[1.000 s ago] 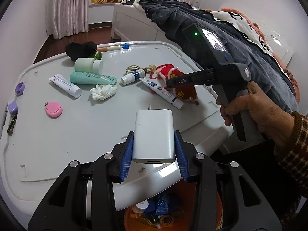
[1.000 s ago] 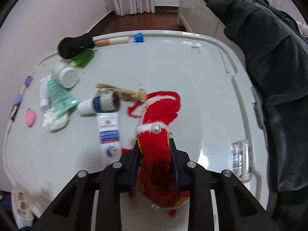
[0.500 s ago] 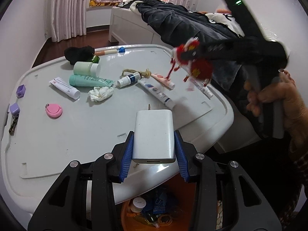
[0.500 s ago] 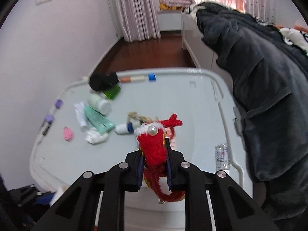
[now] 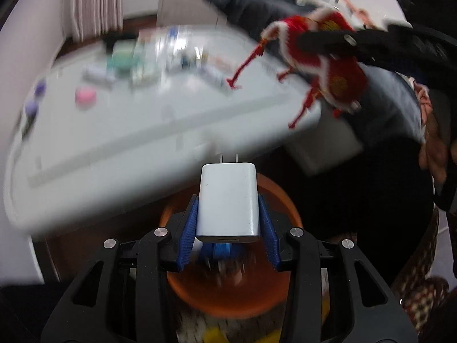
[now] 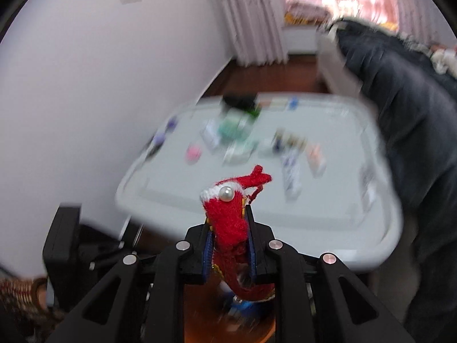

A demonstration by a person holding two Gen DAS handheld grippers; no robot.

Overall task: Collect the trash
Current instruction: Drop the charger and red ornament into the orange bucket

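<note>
My left gripper (image 5: 228, 223) is shut on a white plug charger (image 5: 228, 200) and holds it above an orange bin (image 5: 274, 297) on the floor beside the white table (image 5: 142, 125). My right gripper (image 6: 230, 245) is shut on a red knitted ornament (image 6: 228, 217) with a white pearl, held in the air off the table's near edge. The ornament also shows in the left wrist view (image 5: 322, 57), up at the right above the table corner. The orange bin (image 6: 200, 320) shows below the right gripper, with small items inside.
Tubes, a white bottle, a pink disc (image 6: 193, 151) and other small items lie blurred on the table (image 6: 328, 217). A dark coat (image 6: 414, 91) hangs over the bed at the right. A white wall (image 6: 85, 85) stands at the left.
Both grippers have pulled back from the table and dropped toward the orange bin. The red ornament has been lifted off the table. The charger now hangs over the bin.
</note>
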